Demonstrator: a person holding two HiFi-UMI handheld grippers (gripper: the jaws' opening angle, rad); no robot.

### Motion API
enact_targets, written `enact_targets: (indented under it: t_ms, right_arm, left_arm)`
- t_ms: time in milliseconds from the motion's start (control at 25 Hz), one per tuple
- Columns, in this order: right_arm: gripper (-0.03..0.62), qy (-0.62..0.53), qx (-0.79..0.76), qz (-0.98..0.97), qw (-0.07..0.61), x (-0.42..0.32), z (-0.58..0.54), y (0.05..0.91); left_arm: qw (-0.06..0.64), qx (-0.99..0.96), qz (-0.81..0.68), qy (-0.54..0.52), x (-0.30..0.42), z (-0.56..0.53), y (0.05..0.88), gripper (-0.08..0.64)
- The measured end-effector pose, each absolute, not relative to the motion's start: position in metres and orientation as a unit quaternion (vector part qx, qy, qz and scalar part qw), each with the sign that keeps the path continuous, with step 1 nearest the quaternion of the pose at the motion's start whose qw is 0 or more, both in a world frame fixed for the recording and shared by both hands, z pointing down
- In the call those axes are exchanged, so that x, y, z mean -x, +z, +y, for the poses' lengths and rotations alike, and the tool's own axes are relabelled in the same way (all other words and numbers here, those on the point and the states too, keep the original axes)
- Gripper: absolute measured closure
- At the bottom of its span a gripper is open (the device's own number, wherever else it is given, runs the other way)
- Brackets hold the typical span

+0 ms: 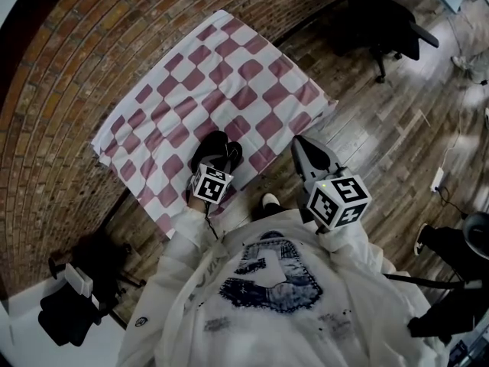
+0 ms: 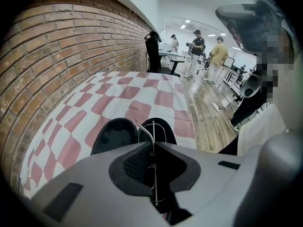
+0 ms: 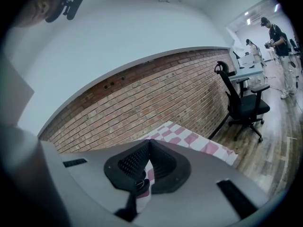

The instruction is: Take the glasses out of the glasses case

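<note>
The black glasses case [image 1: 223, 150] lies open on the pink-and-white checked cloth [image 1: 229, 67] near the table's front edge. In the left gripper view its two hollow halves [image 2: 113, 134] lie side by side just beyond the jaws. My left gripper [image 1: 215, 161] points steeply down over the case. The left gripper [image 2: 153, 144] is shut on the thin wire frame of the glasses [image 2: 152, 130], which sticks up between the pads. My right gripper [image 1: 300, 141] hovers off the table's right front corner, and the right gripper [image 3: 149, 142] is shut with nothing in it.
A brick wall [image 1: 84, 60] runs along the table's far side. A black office chair [image 1: 390, 33] stands on the wooden floor beyond the table's right end. Several people [image 2: 196, 48] stand far back in the room. Black equipment [image 1: 72, 300] sits on the floor at lower left.
</note>
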State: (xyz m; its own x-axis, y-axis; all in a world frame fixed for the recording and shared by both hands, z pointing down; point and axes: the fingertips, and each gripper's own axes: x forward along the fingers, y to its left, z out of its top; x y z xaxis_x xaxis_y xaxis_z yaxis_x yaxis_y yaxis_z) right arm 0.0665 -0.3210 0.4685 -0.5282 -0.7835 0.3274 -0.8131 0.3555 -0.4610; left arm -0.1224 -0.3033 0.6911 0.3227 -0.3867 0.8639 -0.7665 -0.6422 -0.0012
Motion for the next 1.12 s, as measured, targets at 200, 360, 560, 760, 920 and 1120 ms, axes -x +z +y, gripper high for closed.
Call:
enact_targets:
  t_ms: [200, 360, 560, 760, 920, 1120]
  right_arm:
    - [0.578, 0.293, -0.476, -0.829, 0.023, -0.052, -0.31, 0.464]
    - [0.578, 0.287, -0.473, -0.833, 0.023, -0.043, -0.296, 0.46]
    - [0.578, 0.282, -0.467, -0.838, 0.024, -0.026, -0.271, 0.453]
    - [0.578, 0.277, -0.461, -0.843, 0.025, -0.008, -0.236, 0.447]
    - [0.578, 0.272, -0.46, -0.845, 0.022, 0.004, -0.21, 0.442]
    - [0.578, 0.265, -0.457, -0.849, 0.022, 0.017, -0.175, 0.439]
  left_arm:
    - [0.19, -0.793, -0.389, 0.429, 0.13, -0.305, 0.664, 0.518]
    - [0.173, -0.801, -0.411, 0.399, 0.133, -0.302, 0.635, 0.52]
    - [0.151, -0.812, -0.436, 0.359, 0.138, -0.286, 0.596, 0.52]
    - [0.133, -0.82, -0.459, 0.314, 0.143, -0.256, 0.554, 0.52]
    - [0.115, -0.825, -0.473, 0.288, 0.15, -0.231, 0.526, 0.522]
    - [0.095, -0.824, -0.498, 0.255, 0.161, -0.196, 0.493, 0.522]
